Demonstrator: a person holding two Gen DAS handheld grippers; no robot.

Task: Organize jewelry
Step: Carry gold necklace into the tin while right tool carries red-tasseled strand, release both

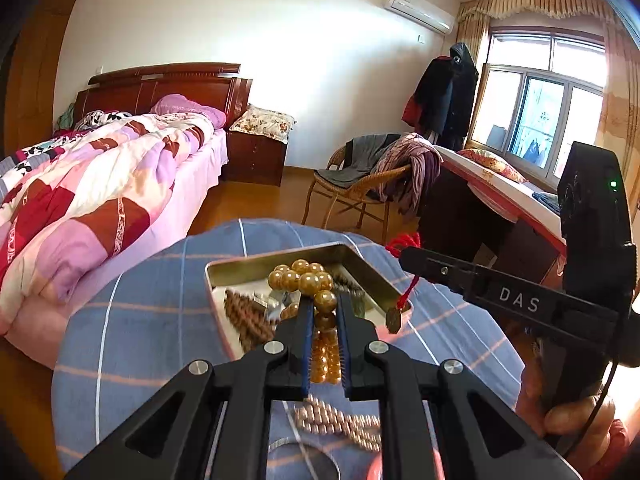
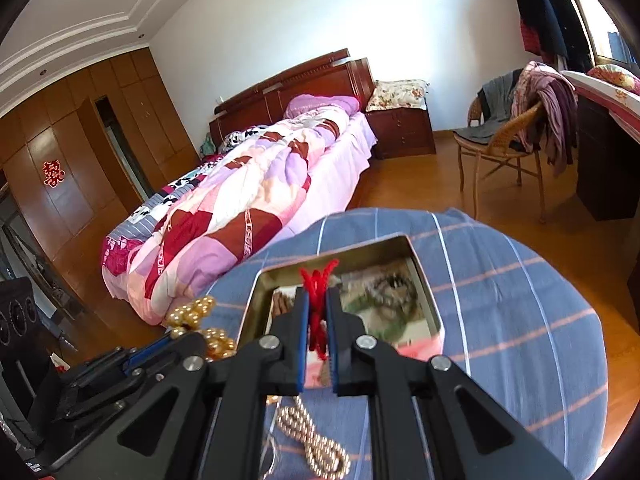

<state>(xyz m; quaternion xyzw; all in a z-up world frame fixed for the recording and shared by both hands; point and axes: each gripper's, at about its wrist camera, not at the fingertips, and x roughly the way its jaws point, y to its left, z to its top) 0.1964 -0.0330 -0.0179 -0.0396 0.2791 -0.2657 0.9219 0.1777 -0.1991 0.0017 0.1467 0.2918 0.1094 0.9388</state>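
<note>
My left gripper (image 1: 324, 308) is shut on a bracelet of large golden beads (image 1: 306, 278) and holds it over a shallow metal tin (image 1: 360, 258) on a blue plaid cloth. The tin holds a brown bead string (image 1: 244, 318). My right gripper (image 2: 318, 304) is shut on a red cord (image 2: 318, 280) above the same tin (image 2: 420, 268); in the left wrist view the cord's coin pendant (image 1: 394, 318) hangs at the tin's right rim. A small-bead golden chain (image 2: 316, 440) lies on the cloth in front of the tin.
The blue plaid cloth (image 2: 520, 320) covers a round surface. A bed with a patchwork quilt (image 2: 240, 200) stands to the left. A wicker chair with clothes (image 2: 508, 136) and a dark desk (image 1: 460, 208) stand to the right on a wooden floor.
</note>
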